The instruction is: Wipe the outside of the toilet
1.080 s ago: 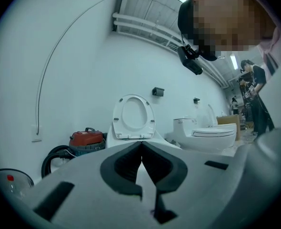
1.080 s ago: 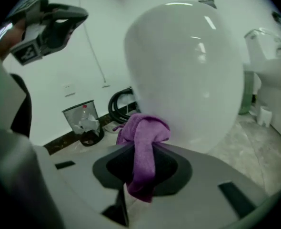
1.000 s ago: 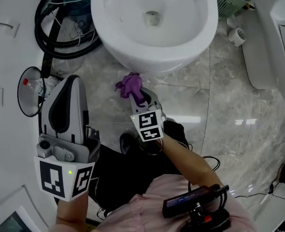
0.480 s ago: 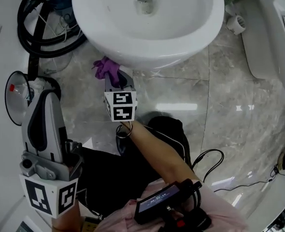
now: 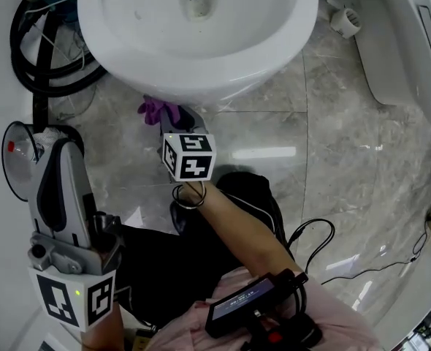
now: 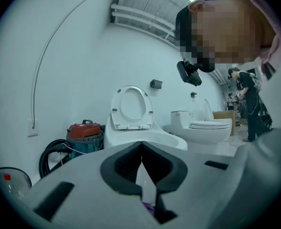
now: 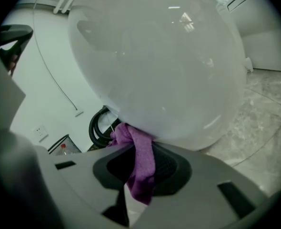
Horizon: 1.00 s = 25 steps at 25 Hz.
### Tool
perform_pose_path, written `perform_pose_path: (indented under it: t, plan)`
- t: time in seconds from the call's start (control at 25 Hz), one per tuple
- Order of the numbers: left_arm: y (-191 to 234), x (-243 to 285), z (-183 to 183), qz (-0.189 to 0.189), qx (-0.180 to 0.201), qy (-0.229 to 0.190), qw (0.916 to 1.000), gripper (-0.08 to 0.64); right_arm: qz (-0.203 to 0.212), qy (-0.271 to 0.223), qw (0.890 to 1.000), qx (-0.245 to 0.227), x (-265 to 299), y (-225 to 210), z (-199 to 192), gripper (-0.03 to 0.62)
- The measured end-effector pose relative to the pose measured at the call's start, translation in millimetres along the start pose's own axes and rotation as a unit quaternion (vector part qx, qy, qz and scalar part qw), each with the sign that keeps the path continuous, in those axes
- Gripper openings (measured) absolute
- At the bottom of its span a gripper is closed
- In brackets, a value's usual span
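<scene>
The white toilet bowl (image 5: 201, 50) fills the top of the head view. My right gripper (image 5: 173, 117) reaches under the bowl's front left rim. Its jaws are closing on a purple cloth (image 5: 157, 110). In the right gripper view the cloth (image 7: 139, 156) hangs between the pads, and its bunched top presses against the curved outside of the bowl (image 7: 164, 66). My left gripper (image 5: 55, 141) hangs at the lower left, away from the toilet. Its jaws are shut with nothing in them (image 6: 141, 144), and it points level at the toilet (image 6: 131, 123) with its lid raised.
A coiled black vacuum hose (image 5: 40, 57) and a red vacuum (image 6: 85, 130) stand left of the bowl. A round wire bin (image 5: 14, 159) sits by the left gripper. A second toilet (image 6: 205, 128) stands on the right. Cables (image 5: 325, 247) trail over the marble floor.
My right gripper has carried the purple cloth left along the bowl's front underside and rolled as it went. The left gripper has sunk a little.
</scene>
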<state>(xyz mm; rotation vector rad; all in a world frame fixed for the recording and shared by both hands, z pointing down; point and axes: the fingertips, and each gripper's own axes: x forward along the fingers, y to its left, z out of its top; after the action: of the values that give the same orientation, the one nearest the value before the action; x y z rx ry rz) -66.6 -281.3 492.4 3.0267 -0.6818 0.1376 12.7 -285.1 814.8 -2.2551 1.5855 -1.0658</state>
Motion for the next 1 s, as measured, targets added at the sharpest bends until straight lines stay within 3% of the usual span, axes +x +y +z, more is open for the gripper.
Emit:
perform_pose_path:
  t: [1.0]
  plan:
    - [-51.4,30.7,7.5,-0.029,0.006,0.001,0.9996,0.008,0.044,0.051,0.997,-0.025,-58.3,-56.9,13.1,0.072]
